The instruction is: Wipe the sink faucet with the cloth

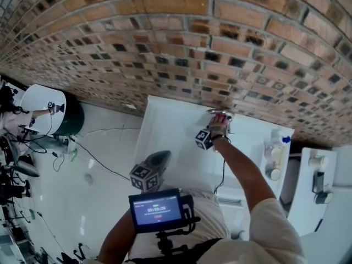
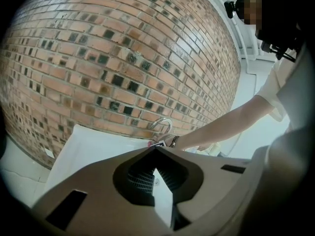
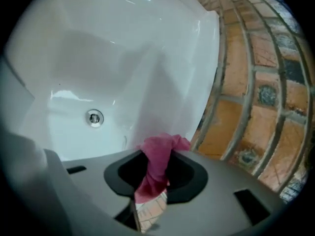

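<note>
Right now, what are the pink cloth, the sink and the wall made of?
Cloth: soft fabric with a matte look; it bunches and folds. Sink: probably glazed ceramic, since it is smooth, white and glossy with bright reflections. Wall: rough orange-brown brick with pale mortar lines between the bricks.

Grey shells: left hand-held gripper [image 2: 155,150], right hand-held gripper [image 3: 157,154], each fitted with a black-and-white marker cube [image 1: 144,176]. A white short sleeve [image 1: 269,224] and dark wristband [image 1: 220,137] are worn.
</note>
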`<state>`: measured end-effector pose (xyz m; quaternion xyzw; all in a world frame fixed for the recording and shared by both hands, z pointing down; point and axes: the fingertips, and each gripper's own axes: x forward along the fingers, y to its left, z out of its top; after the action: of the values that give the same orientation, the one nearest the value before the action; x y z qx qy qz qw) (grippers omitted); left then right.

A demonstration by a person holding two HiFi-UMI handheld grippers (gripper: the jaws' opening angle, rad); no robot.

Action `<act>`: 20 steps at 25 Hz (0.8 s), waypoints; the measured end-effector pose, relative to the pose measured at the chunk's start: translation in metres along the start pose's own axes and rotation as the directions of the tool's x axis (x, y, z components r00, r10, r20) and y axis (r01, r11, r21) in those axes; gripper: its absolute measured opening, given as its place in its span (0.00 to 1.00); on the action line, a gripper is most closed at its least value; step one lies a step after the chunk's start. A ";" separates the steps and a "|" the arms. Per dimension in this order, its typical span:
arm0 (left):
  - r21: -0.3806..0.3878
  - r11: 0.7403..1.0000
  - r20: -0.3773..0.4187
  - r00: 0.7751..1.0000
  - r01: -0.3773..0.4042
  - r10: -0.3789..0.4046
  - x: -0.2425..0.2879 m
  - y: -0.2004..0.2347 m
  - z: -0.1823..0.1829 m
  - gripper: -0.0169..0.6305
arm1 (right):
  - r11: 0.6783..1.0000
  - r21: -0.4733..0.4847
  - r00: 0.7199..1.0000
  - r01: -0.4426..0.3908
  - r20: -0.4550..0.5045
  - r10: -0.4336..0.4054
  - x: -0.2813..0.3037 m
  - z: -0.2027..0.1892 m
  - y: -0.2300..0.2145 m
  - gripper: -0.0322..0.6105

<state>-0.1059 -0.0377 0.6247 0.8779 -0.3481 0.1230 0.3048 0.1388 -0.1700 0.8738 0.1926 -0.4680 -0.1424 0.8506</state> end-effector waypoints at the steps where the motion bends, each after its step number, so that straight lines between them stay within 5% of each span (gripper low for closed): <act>1: -0.002 1.000 0.004 1.000 -0.001 0.001 0.000 0.002 0.001 0.03 | 1.000 0.012 1.000 0.001 -0.004 -0.001 0.000 -0.002 -0.002 0.22; 10: 0.009 1.000 0.015 0.999 0.030 -0.030 0.004 -0.002 0.008 0.03 | 0.999 0.050 1.000 -0.006 0.010 0.005 -0.050 -0.034 -0.020 0.22; 15: 0.011 0.999 0.003 0.999 0.052 -0.052 0.010 -0.011 0.008 0.03 | 0.976 0.201 0.984 -0.086 0.174 0.051 -0.087 -0.051 -0.021 0.22; 17: 0.015 0.998 0.003 0.998 0.062 -0.062 0.012 -0.013 0.008 0.03 | 0.930 0.330 0.957 -0.161 0.282 0.066 -0.102 -0.063 -0.021 0.22; 20: 0.010 0.998 -0.004 0.998 0.061 -0.061 0.012 -0.012 0.006 0.03 | 0.792 0.537 0.906 -0.291 0.421 0.047 -0.115 -0.096 -0.029 0.22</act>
<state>-0.0888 -0.0407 0.6196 0.8895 -0.3200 0.1171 0.3045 0.1586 -0.1284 0.7291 0.3705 -0.6626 0.0526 0.6488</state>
